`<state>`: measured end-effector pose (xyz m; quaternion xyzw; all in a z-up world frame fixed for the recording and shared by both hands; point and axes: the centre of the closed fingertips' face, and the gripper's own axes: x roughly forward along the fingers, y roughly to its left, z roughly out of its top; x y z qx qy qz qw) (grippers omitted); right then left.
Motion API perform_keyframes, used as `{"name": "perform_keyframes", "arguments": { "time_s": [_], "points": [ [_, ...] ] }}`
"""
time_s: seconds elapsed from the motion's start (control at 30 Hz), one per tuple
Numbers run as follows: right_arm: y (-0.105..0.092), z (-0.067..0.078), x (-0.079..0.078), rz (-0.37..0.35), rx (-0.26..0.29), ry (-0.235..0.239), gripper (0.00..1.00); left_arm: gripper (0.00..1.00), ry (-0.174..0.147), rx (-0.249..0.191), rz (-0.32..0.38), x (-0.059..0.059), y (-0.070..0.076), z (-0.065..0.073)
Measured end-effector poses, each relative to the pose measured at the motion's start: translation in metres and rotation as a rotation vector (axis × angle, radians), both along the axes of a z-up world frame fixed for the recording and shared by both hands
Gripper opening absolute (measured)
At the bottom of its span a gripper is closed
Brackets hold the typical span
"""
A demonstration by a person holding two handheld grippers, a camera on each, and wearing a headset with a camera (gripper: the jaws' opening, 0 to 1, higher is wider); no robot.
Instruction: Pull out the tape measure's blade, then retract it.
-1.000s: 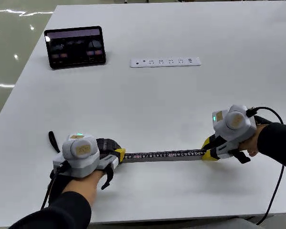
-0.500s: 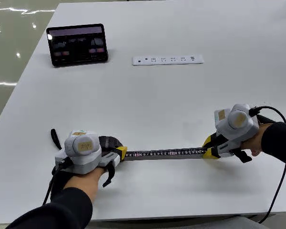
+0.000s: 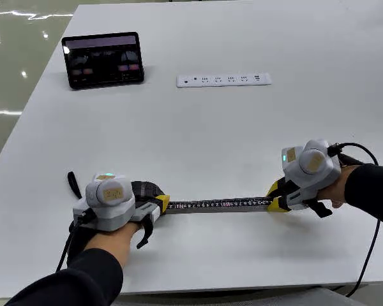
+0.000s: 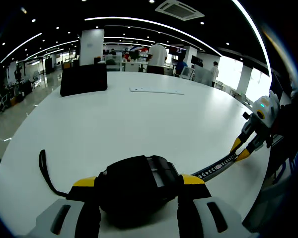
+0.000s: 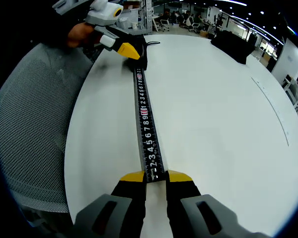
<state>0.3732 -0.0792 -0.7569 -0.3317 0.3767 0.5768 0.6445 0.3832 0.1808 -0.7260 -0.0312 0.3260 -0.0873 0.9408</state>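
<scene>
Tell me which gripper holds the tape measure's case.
The left gripper: its jaws clamp the black case, while the right gripper pinches only the end of the pulled-out blade.

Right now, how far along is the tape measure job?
Done: the blade is pulled out, stretched along the table between both grippers. In hand: the left gripper is shut on the tape measure's case, and the right gripper pinches the blade's tip. Left: retracting the blade into the case.
</scene>
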Motion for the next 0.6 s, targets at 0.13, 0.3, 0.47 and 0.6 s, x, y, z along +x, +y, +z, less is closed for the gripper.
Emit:
{"name": "perform_keyframes", "arguments": {
  "time_s": [0.13,0.3,0.47,0.6],
  "points": [
    [0.001,-0.0005,0.0001,-0.005,0.003,0.002,0.1,0.58,0.0,-0.002,0.0,-0.0002,-0.0001,0.0],
    [0.0021,-0.0015,0.0004,-0.008,0.005,-0.001,0.1,0.58,0.001,-0.004,-0.001,-0.0001,0.0002,-0.0001],
    [0.0031,-0.0017,0.0001,0.002,-0.002,-0.008,0.11,0.58,0.002,-0.004,-0.001,0.0,0.0003,-0.0005],
    [0.0039,-0.0024,-0.0001,0.008,-0.008,-0.01,0.11,0.58,0.001,-0.005,-0.001,0.0002,0.0002,-0.0006]
  ]
}}
